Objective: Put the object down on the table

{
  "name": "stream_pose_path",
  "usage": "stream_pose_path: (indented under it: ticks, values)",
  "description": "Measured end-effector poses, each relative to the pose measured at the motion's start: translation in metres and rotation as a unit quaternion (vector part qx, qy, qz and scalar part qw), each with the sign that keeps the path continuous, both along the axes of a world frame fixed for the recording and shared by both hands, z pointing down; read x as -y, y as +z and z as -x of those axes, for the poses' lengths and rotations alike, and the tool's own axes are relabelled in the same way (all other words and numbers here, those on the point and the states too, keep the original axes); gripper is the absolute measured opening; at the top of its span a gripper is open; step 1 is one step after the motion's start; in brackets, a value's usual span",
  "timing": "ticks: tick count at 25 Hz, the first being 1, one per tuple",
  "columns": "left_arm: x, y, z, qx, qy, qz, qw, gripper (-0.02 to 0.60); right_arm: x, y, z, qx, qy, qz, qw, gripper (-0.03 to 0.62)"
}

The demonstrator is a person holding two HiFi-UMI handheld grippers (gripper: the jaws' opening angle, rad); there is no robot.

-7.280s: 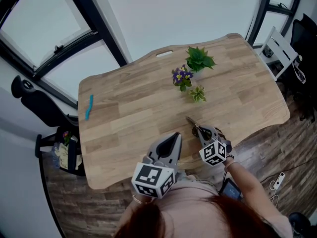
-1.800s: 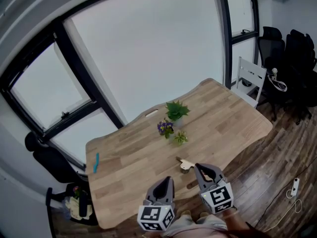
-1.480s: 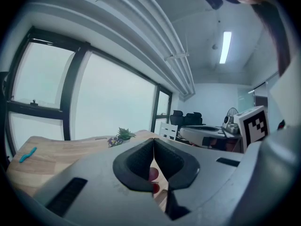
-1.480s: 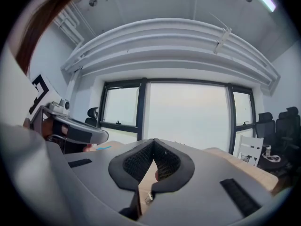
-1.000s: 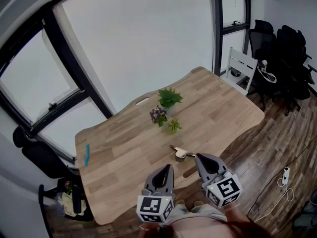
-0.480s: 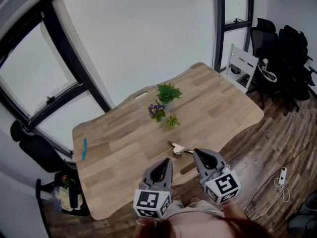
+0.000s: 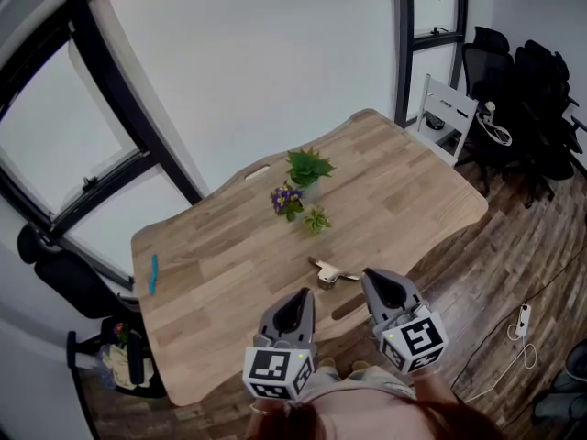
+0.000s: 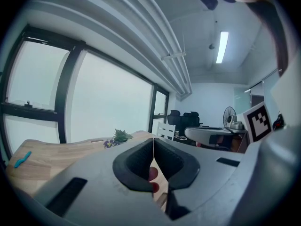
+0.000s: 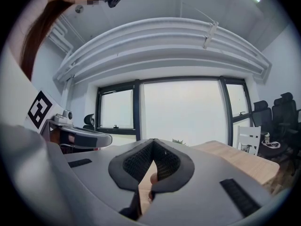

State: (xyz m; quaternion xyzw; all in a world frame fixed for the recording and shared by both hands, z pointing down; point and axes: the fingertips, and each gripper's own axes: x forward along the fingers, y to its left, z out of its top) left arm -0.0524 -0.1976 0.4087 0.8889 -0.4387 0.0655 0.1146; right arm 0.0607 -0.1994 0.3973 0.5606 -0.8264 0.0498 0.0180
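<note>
- Claws of the grey left gripper (image 7: 299,295) were pressed together, and they held nothing.
- The grey right gripper (image 7: 371,275) had its claws pressed together too, and they held nothing.
- Both grippers hung side by side over the near edge of the big light brown wooden table (image 7: 211,255).
- The small tan and silver object (image 7: 327,271) lay on the table near its front edge. It was just in front of the right gripper's tips and did not touch them.
- Three little plants stood close together further back on the table: a leafy green plant (image 7: 309,165), a plant with purple flowers (image 7: 287,198) and a small pale green plant (image 7: 317,219).
- A thin blue stick (image 7: 152,274) lay near the table's left edge, well apart from the other things.
- A white chair (image 7: 448,115) stood on the dark wood floor by the table's far right corner.
</note>
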Motion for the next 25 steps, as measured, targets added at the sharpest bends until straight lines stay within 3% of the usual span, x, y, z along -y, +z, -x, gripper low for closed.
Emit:
stream_pose_path:
  ticks: [15,25]
  values:
    - [0.002,0.01,-0.001,-0.002,0.011,0.016,0.9998,0.003,0.001,0.01,0.003,0.005,-0.001,0.011,1.0,0.0]
    - [0.014,0.017,0.002,-0.024,0.013,0.033,0.9991,0.002,0.005,0.017,0.005,-0.017,0.013,0.021,1.0,0.0]
